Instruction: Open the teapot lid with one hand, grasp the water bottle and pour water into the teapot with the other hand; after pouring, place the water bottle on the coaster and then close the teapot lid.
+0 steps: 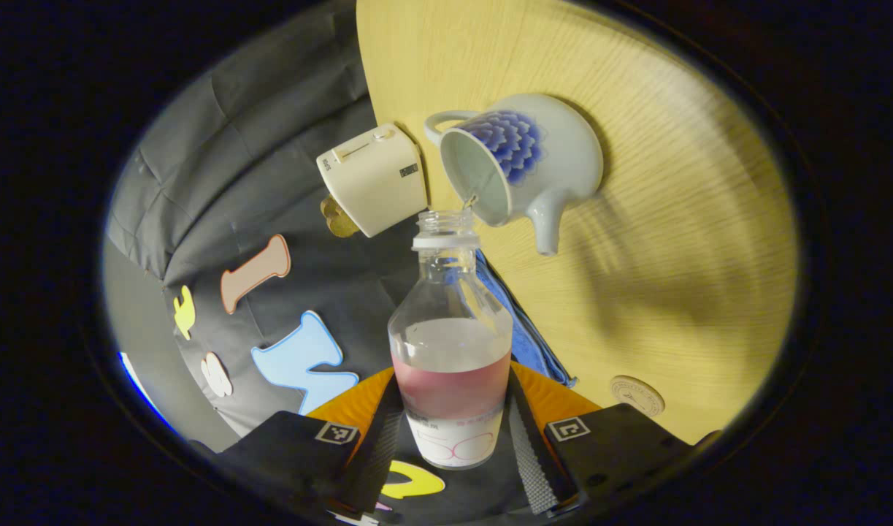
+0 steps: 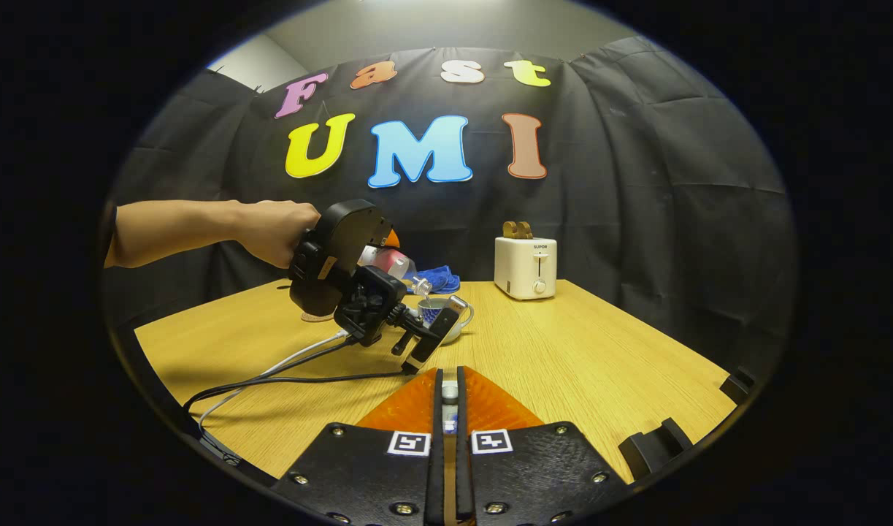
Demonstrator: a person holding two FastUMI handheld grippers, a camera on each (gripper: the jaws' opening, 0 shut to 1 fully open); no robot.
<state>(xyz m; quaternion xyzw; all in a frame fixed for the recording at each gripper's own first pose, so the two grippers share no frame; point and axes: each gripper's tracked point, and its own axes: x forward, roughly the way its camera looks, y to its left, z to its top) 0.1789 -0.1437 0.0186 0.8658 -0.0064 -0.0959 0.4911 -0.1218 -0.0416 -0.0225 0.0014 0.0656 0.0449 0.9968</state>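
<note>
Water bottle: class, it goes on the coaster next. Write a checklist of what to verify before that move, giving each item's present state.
1. Left claw shut on water bottle: ok.
2. Teapot open, bottle mouth at its rim: ok.
3. Pouring finished: not ok, a thin stream runs into the teapot.
4. Coaster bare: ok.
5. Right claw holds the lid: ok, a small pale piece is pinched between its fingers.
6. Teapot water level: cannot tell.
</note>
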